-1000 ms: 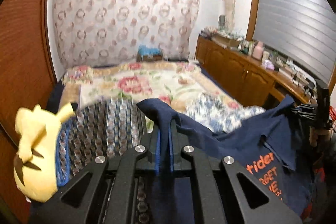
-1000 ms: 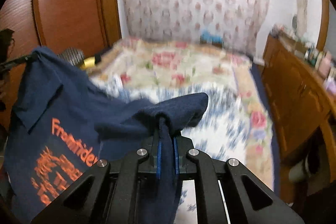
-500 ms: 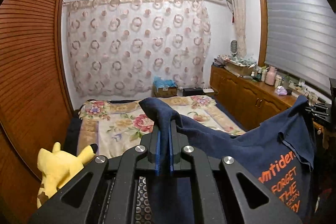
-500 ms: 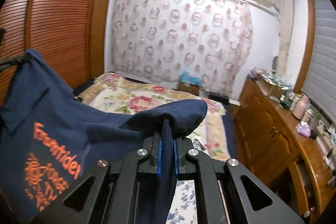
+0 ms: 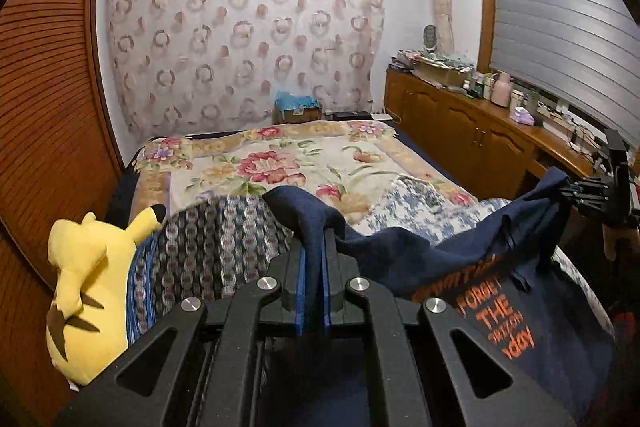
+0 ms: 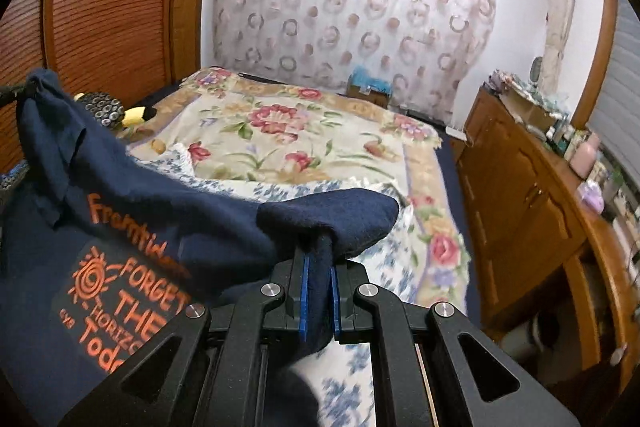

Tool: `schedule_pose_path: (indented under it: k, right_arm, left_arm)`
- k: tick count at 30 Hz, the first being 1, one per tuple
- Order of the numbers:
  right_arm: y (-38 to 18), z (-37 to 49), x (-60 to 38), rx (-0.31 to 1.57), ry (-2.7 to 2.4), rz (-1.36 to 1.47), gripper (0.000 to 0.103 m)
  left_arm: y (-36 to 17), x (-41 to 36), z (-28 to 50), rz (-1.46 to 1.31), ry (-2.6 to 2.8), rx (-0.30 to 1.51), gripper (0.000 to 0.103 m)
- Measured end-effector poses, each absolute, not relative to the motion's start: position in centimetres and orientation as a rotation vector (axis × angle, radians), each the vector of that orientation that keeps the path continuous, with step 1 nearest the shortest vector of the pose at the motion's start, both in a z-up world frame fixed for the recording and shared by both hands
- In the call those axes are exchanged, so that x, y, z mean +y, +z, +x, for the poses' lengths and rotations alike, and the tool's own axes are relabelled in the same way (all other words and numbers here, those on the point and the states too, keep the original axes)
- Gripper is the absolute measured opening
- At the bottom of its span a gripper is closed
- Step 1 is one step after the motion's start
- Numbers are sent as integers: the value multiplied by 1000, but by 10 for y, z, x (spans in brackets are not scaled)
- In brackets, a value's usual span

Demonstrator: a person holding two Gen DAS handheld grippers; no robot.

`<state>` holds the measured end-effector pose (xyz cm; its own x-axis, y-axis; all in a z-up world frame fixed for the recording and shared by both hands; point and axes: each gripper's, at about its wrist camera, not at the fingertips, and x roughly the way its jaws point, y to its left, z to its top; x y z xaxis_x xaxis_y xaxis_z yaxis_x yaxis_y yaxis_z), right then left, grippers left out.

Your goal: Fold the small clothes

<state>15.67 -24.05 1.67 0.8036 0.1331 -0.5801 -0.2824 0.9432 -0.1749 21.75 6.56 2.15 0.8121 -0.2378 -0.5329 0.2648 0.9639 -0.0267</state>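
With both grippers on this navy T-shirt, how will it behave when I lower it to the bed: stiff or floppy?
Probably floppy: the navy T-shirt sags between the left gripper and right gripper, and its printed front wrinkles. It looks light, since pinched corners alone carry it. The loose sleeve flap near each grip will likely fold over on the floral bedspread.

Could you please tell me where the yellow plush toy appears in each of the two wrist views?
Left wrist: the yellow plush toy fills the lower left, lying beside the patterned cloth.
Right wrist: only a small yellow part shows at the upper left, behind the navy T-shirt.
Shared landmark: the floral blanket.
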Motion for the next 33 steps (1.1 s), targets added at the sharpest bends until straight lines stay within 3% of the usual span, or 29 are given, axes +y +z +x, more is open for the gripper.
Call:
schedule_pose_path:
  k: [11, 23, 28, 33]
  right_arm:
    - [10, 65, -298, 571, 285, -194, 8]
    - [5, -2, -329, 649, 331, -152, 8]
    - [-12, -13, -330, 725, 318, -158, 8]
    - [-4, -10, -326, 738, 291, -198, 21]
  left_arm:
    - [-4, 76, 90, 18, -300, 546, 7]
    - [-40, 84, 16, 8, -294, 615, 7]
    - [-57, 91, 7, 20, -276, 641, 22]
    - [-52, 100, 4, 19, -258, 621, 41]
